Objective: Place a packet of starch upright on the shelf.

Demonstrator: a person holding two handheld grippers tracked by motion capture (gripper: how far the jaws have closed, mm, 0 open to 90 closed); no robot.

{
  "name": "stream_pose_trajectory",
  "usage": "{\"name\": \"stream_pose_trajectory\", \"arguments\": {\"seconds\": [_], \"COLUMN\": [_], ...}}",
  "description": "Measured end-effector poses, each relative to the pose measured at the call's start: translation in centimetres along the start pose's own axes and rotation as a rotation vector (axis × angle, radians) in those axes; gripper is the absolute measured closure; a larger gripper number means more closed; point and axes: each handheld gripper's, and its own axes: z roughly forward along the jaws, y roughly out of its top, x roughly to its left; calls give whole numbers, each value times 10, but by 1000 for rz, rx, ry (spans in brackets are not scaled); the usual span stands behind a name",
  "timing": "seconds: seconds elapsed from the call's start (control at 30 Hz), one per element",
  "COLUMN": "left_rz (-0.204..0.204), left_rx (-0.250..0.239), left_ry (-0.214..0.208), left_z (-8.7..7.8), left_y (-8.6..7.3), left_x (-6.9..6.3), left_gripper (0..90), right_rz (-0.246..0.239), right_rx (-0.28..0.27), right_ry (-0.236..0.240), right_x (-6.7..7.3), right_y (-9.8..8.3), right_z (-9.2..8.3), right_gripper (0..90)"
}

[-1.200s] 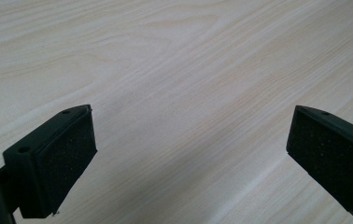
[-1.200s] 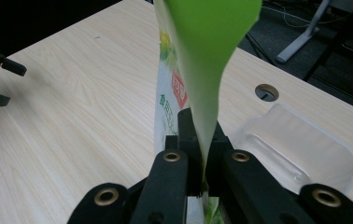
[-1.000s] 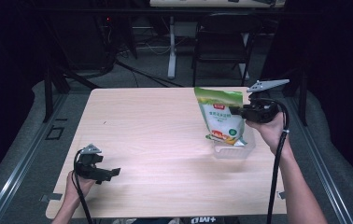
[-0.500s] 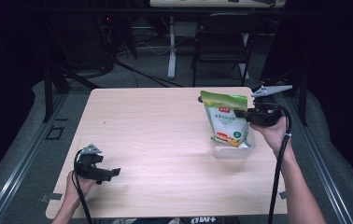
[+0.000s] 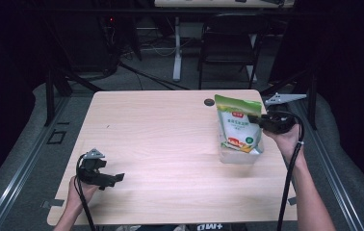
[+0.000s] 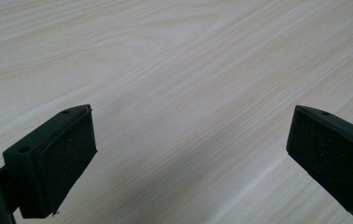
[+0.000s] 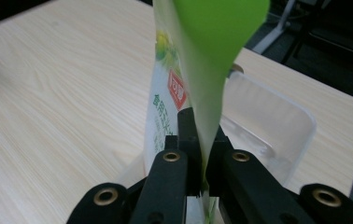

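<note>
High view: wooden table point(image 5: 170, 144) with a pale grain top and rounded corners; a small dark round hole point(image 5: 209, 102) sits near its far edge.
Pouch: green and white plastic pouch point(image 5: 238, 125), flat-sided with a red label patch, stands upright at the right side of the table, its lower end inside a clear tub point(image 5: 240, 155).
Tub: see-through plastic, rectangular with rounded corners, resting on the table just in front of the hole and to its right.
Right gripper: right gripper point(image 5: 253, 119) reaches the pouch from the right, level with its upper half; jaws clamped on the pouch's edge.
Left gripper: left gripper point(image 5: 117, 178) is held near the table's front left corner, well apart from the pouch.
Right gripper view: adds the grip itself; right gripper point(image 7: 199, 154) has both black jaws pressed together on the thin glossy pouch point(image 7: 198, 60), whose green top curls overhead. Tub wall point(image 7: 277, 126) shows beyond, smooth and translucent.
Left gripper view: adds the jaw spacing; left gripper point(image 6: 188, 149) has its jaws standing wide apart with bare wood grain between them. Pads point(image 6: 67, 158) are black, foam-like and speckled.
Surroundings: dark chair point(image 5: 228, 43) stands beyond the table's far edge.
</note>
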Motion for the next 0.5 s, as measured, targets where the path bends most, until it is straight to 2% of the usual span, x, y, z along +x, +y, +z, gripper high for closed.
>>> {"name": "stream_pose_trajectory", "arguments": {"seconds": [0.07,0.17,0.37,0.5], "left_rz": [2,-1,-1,0], "left_rx": [1,0,2,6], "left_ry": [0,0,1,0], "left_z": [0,0,1,0], "left_y": [0,0,0,0], "left_x": [0,0,0,0], "left_gripper": [14,14,14,15], "right_rz": [-14,-5,8,39], "right_rx": [25,40,34,14], "right_ry": [-25,-15,6,22], "right_x": [0,-3,-4,-3], "right_y": [-4,-11,-17,-17], "right_z": [5,11,17,17], "right_gripper": [900,900,895,832]}}
